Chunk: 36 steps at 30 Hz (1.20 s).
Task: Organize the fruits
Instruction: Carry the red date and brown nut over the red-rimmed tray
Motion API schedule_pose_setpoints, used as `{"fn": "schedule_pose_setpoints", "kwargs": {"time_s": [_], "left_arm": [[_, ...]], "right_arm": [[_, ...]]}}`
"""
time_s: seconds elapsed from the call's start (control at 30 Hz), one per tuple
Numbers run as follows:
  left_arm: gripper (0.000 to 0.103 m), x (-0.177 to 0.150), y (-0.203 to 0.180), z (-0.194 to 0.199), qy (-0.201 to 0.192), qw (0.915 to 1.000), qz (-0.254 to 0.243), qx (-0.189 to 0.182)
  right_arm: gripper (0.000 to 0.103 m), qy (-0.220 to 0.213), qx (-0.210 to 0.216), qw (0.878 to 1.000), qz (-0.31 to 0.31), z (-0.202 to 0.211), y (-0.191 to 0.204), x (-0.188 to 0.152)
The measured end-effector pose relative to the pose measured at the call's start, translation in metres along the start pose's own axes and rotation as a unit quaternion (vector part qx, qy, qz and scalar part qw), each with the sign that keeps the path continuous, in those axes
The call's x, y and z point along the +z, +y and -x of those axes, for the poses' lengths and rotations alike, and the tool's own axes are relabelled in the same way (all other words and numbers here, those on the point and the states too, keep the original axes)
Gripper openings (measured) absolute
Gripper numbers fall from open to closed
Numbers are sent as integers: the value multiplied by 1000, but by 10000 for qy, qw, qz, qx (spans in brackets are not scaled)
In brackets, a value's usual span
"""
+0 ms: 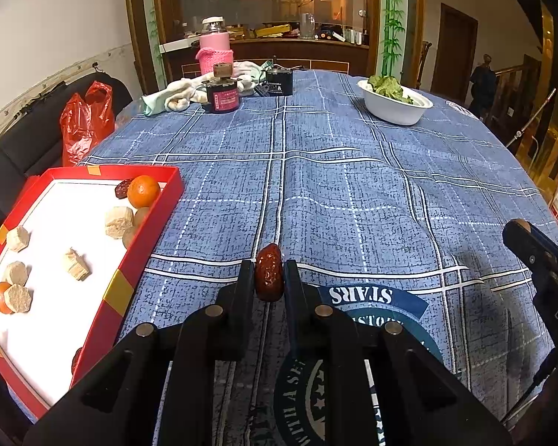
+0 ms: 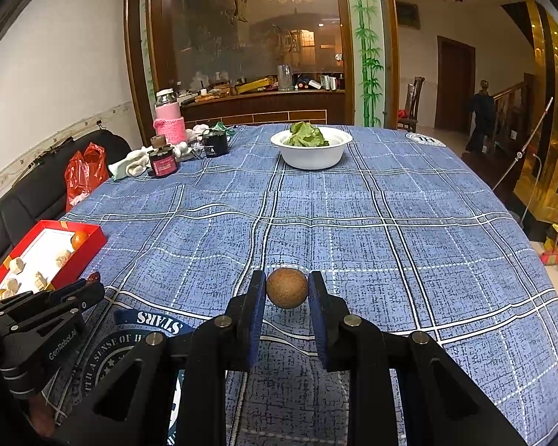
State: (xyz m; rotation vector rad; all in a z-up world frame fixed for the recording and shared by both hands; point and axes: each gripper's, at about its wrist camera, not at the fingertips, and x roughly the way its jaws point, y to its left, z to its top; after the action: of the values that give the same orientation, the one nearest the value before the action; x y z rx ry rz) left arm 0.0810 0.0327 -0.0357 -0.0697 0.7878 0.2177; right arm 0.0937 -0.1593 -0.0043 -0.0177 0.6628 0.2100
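Note:
My left gripper (image 1: 268, 271) is shut on a dark red date (image 1: 268, 277), held above the blue checked tablecloth. My right gripper (image 2: 286, 288) is shut on a round brown fruit (image 2: 286, 288), also above the cloth. A red box with a white inside (image 1: 150, 230) lies at the left; it holds an orange (image 1: 143, 191), a date (image 1: 122, 188), brown round fruits (image 1: 140, 215) and several pale beige chunks (image 1: 118, 221). The box also shows in the right wrist view (image 2: 93, 239). The right gripper shows at the right edge of the left wrist view (image 1: 539, 249).
A white bowl of green leaves (image 2: 310, 156) stands at the far side. Dark jars (image 1: 222, 96), a pink bottle (image 1: 214, 50) and white cloths (image 1: 178, 91) sit at the far left. A red plastic bag (image 1: 85, 119) lies on a black sofa beyond the table's left edge.

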Motion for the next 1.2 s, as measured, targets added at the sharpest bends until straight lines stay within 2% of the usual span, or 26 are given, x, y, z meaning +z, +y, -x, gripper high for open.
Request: {"fn": "schedule_pose_setpoints", "kwargs": {"time_s": [1.0,1.2], "left_arm": [[13,1,20,8,-21,9998,192,32],[13,4,40,17,-74,9992,379,103]], "right_arm": [[24,28,-67,9999,118,-1,5,1],[24,5,296,9989,356,3,35,12]]}}
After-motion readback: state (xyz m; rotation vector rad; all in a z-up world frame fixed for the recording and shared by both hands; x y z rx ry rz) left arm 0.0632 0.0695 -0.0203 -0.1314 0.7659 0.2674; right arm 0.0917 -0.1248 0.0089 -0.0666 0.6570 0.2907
